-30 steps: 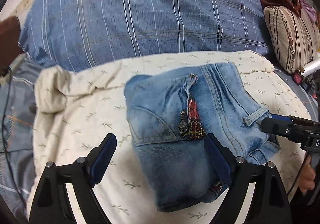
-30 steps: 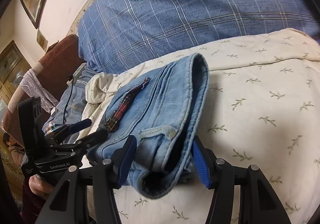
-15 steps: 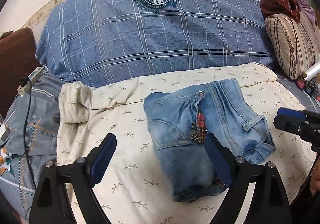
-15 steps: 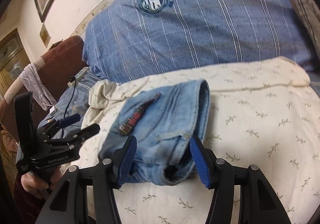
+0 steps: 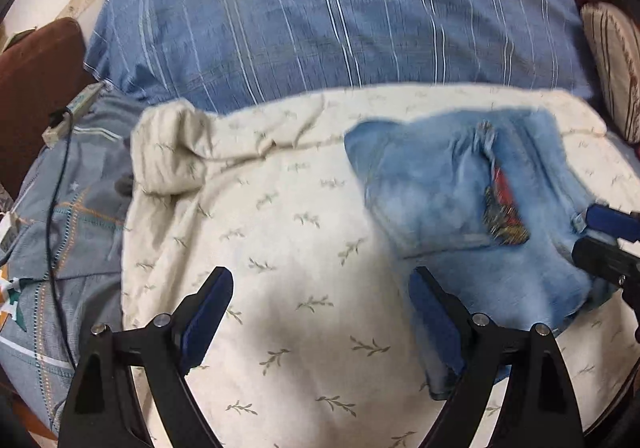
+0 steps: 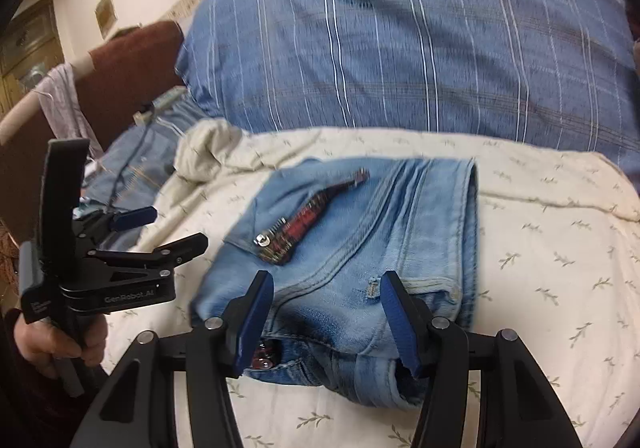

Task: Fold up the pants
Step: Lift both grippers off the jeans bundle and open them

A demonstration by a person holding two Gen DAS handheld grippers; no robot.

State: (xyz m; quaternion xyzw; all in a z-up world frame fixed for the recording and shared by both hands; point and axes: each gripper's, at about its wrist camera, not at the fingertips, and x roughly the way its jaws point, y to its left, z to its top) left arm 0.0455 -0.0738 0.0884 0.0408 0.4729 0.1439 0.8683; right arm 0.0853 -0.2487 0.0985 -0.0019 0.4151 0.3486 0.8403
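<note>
denim pants (image 6: 360, 256), folded into a compact bundle, laid on the cream bedspread (image 5: 280, 248). left tool (image 5: 320, 312) spread wide, empty, beside the bundle. right tool (image 6: 326, 320) wide, straddling its near edge. risk: folds snagged and undone by a tool.

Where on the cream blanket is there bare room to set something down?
On the cream leaf-print blanket, bare patches lie left of the folded light-blue jeans, toward its rumpled corner, and right of the jeans. It is crowded around the jeans.
</note>
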